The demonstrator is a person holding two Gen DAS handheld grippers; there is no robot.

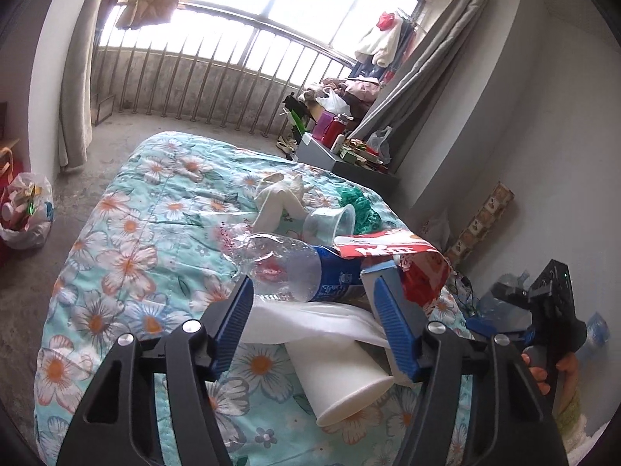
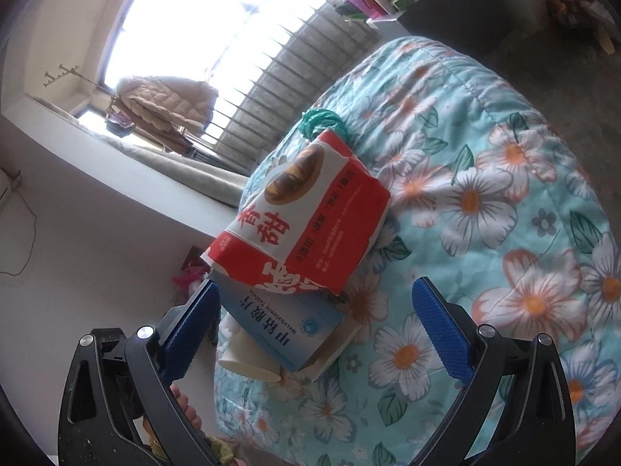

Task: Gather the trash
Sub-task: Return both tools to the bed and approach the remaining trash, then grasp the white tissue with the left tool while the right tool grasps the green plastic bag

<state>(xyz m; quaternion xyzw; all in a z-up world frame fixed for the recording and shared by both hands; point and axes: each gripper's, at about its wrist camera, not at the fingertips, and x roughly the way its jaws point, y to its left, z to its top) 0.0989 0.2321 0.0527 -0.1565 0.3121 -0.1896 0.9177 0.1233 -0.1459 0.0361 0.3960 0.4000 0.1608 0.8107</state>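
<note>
Trash lies on a floral quilt (image 1: 128,233) on the bed. In the left wrist view, my left gripper (image 1: 314,314) is open over a white tissue (image 1: 310,322) and a white paper cup (image 1: 341,384), just short of a clear plastic bottle with a blue label (image 1: 295,268). A red and white paper bag (image 1: 396,256), a clear plastic cup (image 1: 330,221) and a green net (image 1: 361,209) lie beyond. In the right wrist view, my right gripper (image 2: 314,318) is open around a pale blue medicine box (image 2: 287,326), which lies under the red and white bag (image 2: 302,213) and on the paper cup (image 2: 248,361).
A full white trash bag (image 1: 25,209) stands on the concrete floor left of the bed. A grey cabinet (image 1: 341,159) with bottles and clutter stands past the bed's far right corner. The right gripper and hand show at the right in the left wrist view (image 1: 543,310).
</note>
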